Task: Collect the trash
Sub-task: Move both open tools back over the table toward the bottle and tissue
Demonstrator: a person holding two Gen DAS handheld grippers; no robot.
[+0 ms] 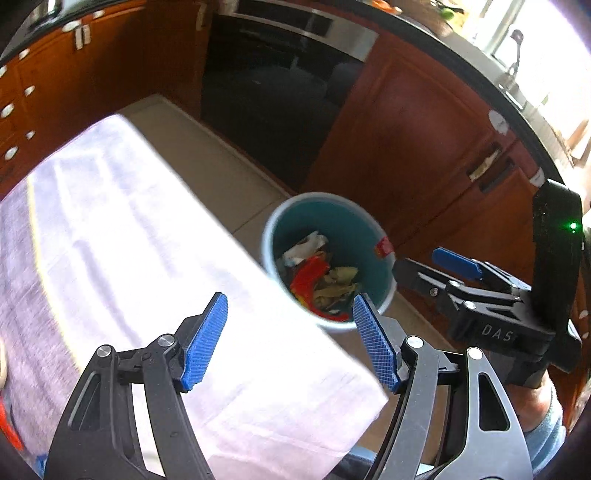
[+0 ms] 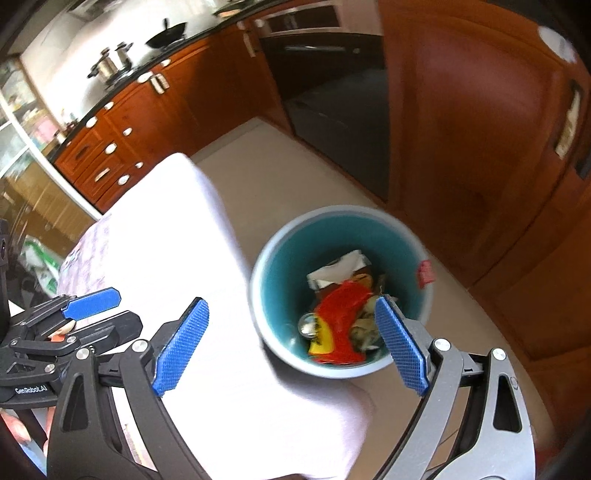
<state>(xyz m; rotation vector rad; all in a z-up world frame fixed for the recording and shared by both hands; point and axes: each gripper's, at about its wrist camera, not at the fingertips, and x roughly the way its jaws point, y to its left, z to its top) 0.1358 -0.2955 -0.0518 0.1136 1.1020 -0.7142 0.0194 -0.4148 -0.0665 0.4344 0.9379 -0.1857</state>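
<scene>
A teal bin (image 1: 365,240) with a pale rim stands on the floor beside the table's corner; it also shows in the right wrist view (image 2: 280,273). It holds trash: a red and yellow wrapper (image 1: 308,277) (image 2: 341,306), white paper (image 1: 304,247) (image 2: 340,269), crumpled tan scraps (image 1: 338,284) and a shiny round piece (image 2: 309,325). My left gripper (image 1: 290,341) is open and empty above the table edge near the bin. My right gripper (image 2: 291,347) is open and empty above the bin's near rim; it shows at the right of the left wrist view (image 1: 436,266).
The table wears a pale lilac cloth (image 1: 129,240) (image 2: 192,240). Brown wooden cabinets (image 1: 406,129) and a dark oven front (image 1: 273,96) line the far wall. Beige tiled floor (image 2: 288,173) lies between. Pots and a wok (image 2: 166,33) sit on the counter.
</scene>
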